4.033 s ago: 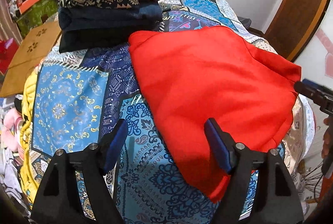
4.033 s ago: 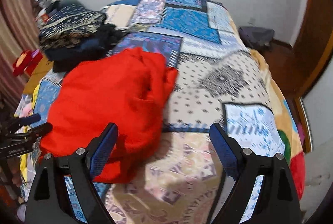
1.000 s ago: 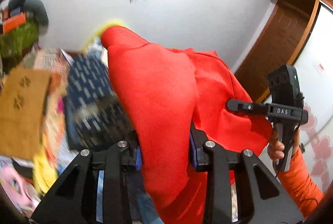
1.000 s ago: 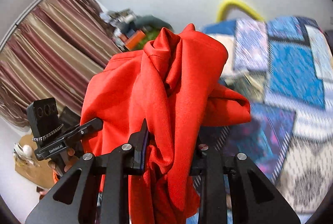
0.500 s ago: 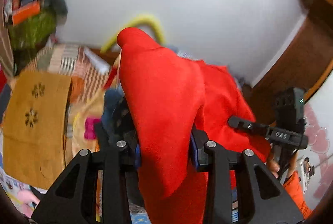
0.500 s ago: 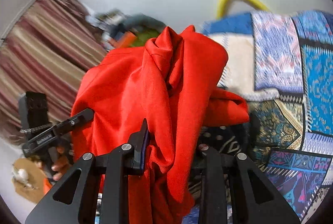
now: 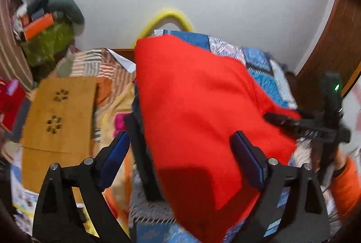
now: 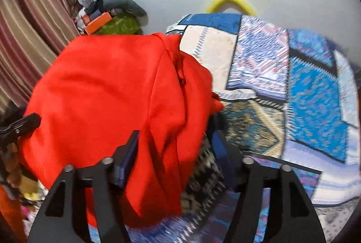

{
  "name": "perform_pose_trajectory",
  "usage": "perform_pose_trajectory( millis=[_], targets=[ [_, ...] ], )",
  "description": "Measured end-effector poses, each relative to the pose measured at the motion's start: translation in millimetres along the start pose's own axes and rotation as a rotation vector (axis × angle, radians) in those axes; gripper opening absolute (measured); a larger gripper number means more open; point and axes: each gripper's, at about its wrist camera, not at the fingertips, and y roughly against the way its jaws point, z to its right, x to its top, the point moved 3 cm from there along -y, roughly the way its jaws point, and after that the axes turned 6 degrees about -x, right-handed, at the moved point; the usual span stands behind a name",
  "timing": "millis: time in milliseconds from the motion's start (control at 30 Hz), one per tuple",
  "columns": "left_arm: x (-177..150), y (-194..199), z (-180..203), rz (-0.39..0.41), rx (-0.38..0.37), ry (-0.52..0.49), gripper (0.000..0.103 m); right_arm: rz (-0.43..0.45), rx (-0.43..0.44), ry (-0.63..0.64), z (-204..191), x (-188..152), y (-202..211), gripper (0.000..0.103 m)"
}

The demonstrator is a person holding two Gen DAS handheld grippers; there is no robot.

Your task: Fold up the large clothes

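Though motion-blurred – both grippers' fingers (image 7: 115,156) apart, red cloth (image 7: 198,112) hiding the dark stack (image 8: 203,172) beneath

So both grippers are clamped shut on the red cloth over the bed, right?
Not quite. The left gripper and right gripper are both open, pads apart, in their own wrist views. The red cloth does lie over the bed.
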Motion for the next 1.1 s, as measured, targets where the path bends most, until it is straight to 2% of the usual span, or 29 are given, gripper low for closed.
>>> perform_pose_trajectory(
  millis=[100,267,333,433,667,867,1000,1100],
  targets=[
    [-22,7,8,0.013,0.086,-0.049,0.093,-0.004,-0.020,0.012,5,-15,10,0.066],
    [-45,21,14,0.011,0.154,-0.065,0.092,-0.009,-0.027,-0.019,15,-37,36,0.066],
    [-52,30,17,-0.002,0.170,-0.071,0.092,0.001,-0.003,-0.033,16,-42,50,0.066],
    [-57,54,27,-0.005,0.154,-0.058,0.092,0.031,0.026,-0.042,15,-50,82,0.066],
    [-59,154,73,0.192,0.144,-0.077,0.092,0.250,0.064,-0.021,-8,-61,200,0.066],
    [-88,242,132,0.423,0.138,-0.128,0.092,0.498,0.146,0.021,-45,-88,306,0.066],
    [-114,285,166,0.578,0.151,-0.148,0.092,0.675,0.117,0.080,-71,-117,361,0.066],
    [-135,310,189,0.676,0.173,-0.172,0.092,0.769,0.083,0.135,-92,-143,389,0.066]
  ],
)
